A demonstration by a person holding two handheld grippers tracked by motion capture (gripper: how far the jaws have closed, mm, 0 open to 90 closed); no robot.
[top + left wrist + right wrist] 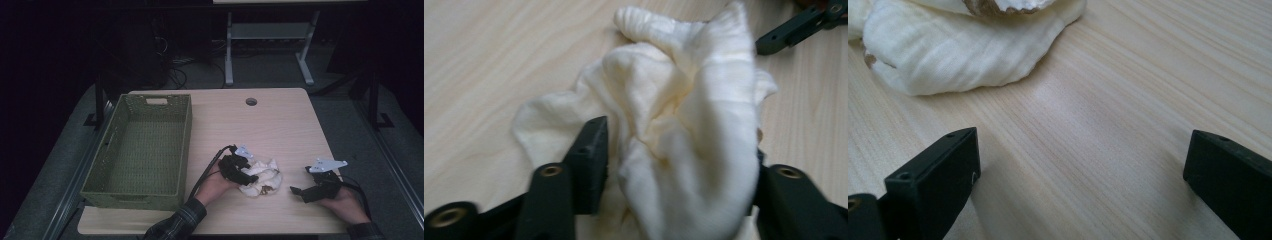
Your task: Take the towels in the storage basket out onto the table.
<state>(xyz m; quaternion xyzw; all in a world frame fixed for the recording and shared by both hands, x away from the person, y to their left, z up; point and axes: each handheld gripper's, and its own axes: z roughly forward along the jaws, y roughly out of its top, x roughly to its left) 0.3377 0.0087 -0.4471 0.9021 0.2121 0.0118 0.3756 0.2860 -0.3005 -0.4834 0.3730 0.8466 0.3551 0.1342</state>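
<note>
— Where is the cloth [260, 177] right now?

— It lies crumpled on the bench [280, 125], close to the near edge and a little right of the middle. Your left tongs [248, 173] are down on it. In the left gripper view the jaws straddle a raised fold of the cloth [684, 130]: one jaw stands clear of the fabric on one side, the other sits at the far side of the fold, so they are released around it rather than pinching it.

— And my right tongs?

— Your right tongs [296, 190] rest low near the right end of the near edge, pointing toward the cloth but apart from it. In the right gripper view the jaws are spread wide with bare bench [1128, 130] between them, and the cloth [963, 55] lies ahead of them, untouched.

— Anything else on the bench?

— A green woven basket [186, 145] stands along the left edge, well apart from the cloth.
</note>
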